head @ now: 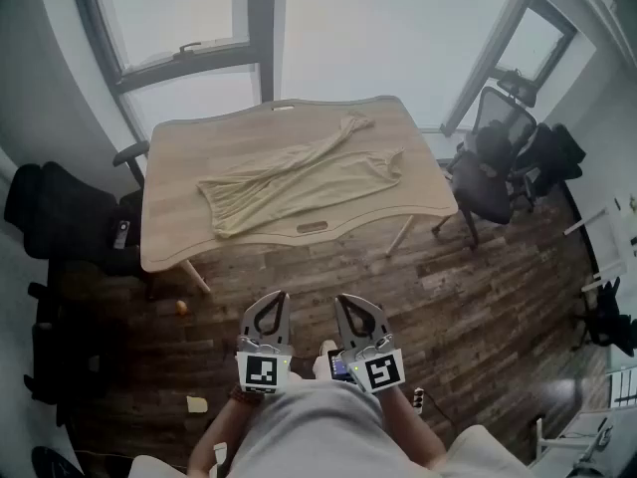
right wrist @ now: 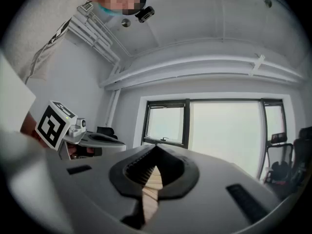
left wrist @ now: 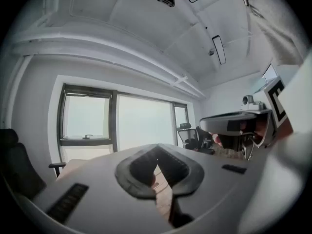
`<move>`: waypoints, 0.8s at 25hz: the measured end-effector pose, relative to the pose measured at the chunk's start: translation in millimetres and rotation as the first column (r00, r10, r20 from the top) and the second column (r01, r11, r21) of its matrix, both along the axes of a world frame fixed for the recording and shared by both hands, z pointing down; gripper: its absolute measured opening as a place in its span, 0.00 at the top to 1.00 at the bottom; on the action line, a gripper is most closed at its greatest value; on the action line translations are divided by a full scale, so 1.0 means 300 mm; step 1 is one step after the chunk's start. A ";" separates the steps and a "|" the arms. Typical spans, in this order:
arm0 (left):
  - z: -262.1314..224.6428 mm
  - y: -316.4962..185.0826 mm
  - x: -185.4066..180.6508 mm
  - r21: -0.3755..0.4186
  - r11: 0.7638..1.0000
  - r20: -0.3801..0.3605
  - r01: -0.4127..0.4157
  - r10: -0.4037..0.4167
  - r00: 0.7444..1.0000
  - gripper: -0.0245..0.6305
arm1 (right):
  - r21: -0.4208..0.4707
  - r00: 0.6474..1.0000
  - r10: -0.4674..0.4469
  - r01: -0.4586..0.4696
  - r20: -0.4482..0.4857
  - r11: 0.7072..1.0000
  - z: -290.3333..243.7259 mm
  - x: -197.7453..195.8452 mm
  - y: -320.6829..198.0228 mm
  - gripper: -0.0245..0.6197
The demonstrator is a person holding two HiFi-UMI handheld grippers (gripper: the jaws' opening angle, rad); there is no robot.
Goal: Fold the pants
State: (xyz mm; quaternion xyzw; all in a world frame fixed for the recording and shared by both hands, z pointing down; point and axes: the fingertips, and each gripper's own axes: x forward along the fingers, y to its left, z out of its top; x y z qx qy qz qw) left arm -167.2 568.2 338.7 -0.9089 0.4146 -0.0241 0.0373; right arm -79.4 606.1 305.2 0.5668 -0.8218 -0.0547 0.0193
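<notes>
I face a pale wavy-edged wooden table on dark plank flooring, below dark-framed windows (hazy daylight), black swivel chairs beside.

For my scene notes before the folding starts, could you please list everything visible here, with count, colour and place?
pants: one, pale beige, spread on the table
table: one, light wood, below the windows
windows: several panes, grey frames, behind the table
office chair: at least one, black, right of the table
dark seat: one, black, left of the table
floor: dark wood planks
left claw: one, grey, shut, empty
right claw: one, grey, shut, empty
</notes>
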 end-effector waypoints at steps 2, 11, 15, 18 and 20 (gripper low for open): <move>0.026 -0.003 -0.020 -0.039 0.999 0.023 0.001 0.000 1.000 0.95 | 0.005 1.000 -0.015 0.015 -0.013 1.000 -0.009 -0.030 -0.010 0.96; 0.071 -0.079 -0.137 -0.057 0.998 0.035 0.001 0.001 0.999 0.95 | -0.026 1.000 -0.009 0.009 -0.005 1.000 0.016 -0.106 -0.098 0.95; 0.069 -0.123 -0.159 -0.060 0.998 0.048 -0.003 0.006 0.999 0.95 | -0.033 0.999 -0.016 0.015 -0.034 0.999 0.028 -0.108 -0.142 0.95; 0.073 -0.167 -0.142 -0.014 1.000 0.078 -0.024 0.025 0.997 0.95 | -0.048 0.999 -0.010 0.007 -0.046 0.999 0.048 -0.069 -0.191 0.95; 0.085 -0.208 -0.127 -0.003 1.000 0.094 -0.024 0.024 0.995 0.95 | -0.052 0.999 -0.003 0.001 -0.036 0.999 0.065 -0.032 -0.236 0.95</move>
